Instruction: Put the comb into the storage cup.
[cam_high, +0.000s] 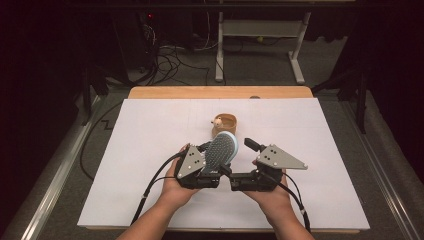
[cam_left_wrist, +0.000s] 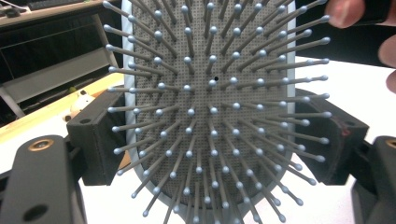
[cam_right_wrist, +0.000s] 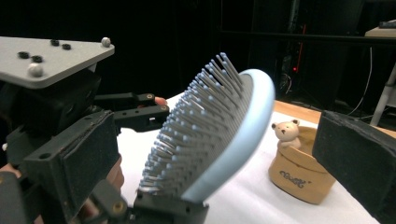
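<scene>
Gripping hairbrush (cam_high: 221, 148) between jaws, left claw (cam_high: 212, 159); bristles face camera.

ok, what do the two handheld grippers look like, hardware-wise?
Both the left gripper and right gripper are black, blocky two-jaw units with flat dark pads. Each carries a grey three-cornered plate on top with dark screws and small silver balls, and trails a black cable toward the person. The forearms show no sleeves.

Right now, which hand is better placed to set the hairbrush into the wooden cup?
Probably the left. The left gripper grips the hairbrush across its paddle, just before the wooden cup. The right gripper stands open beside it.
</scene>
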